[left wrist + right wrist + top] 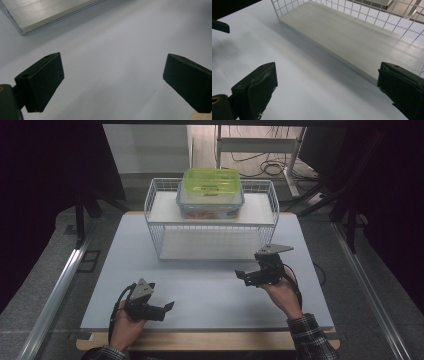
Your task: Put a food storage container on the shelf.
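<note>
A white wire shelf rack (160, 227) stands at the back middle of the table. On its top board sits a clear food box with a blue-edged lid (210, 204), and a green-lidded box (211, 181) is stacked on that. My left gripper (169, 306) lies low near the front left, held in a hand, open and empty; its jaws stand wide apart over bare table (112, 72). My right gripper (241, 276) hovers in front of the rack's right end, open and empty, facing the rack's lower board (362, 42).
The white tabletop (210, 295) spreads between the grippers and the rack. A wooden edge (210, 340) runs along the front. Metal rails flank the table, and cables and a frame stand behind the rack.
</note>
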{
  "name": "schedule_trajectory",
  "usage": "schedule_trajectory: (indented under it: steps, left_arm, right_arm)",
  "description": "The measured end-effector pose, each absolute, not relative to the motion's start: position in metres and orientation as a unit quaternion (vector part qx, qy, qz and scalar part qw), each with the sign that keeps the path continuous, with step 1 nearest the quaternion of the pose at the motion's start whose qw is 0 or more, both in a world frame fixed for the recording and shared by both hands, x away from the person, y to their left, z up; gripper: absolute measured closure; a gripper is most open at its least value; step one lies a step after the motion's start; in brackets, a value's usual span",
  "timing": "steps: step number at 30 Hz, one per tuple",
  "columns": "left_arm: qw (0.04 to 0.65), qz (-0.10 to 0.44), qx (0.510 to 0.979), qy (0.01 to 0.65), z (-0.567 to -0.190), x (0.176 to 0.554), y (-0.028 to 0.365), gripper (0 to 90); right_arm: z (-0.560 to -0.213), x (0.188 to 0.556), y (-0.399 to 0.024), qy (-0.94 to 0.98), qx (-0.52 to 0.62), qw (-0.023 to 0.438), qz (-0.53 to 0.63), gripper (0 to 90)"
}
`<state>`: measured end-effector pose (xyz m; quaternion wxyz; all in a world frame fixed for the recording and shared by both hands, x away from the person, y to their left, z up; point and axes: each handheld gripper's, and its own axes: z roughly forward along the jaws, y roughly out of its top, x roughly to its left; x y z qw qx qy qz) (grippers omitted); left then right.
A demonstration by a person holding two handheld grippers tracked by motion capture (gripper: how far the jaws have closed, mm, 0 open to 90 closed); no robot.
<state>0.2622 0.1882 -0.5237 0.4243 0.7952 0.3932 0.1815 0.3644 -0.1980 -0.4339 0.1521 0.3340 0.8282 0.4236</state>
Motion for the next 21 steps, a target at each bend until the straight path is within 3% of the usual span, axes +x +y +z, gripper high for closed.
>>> schedule_trajectory:
  steps: [21]
  left_arm:
    - [0.422, 0.186, 0.798, 0.387, -0.524, 0.262, 0.188, 3.2]
  right_arm:
    - [-0.456, 0.346, -0.209, 0.827, 0.344, 0.174, 0.409, 0.0]
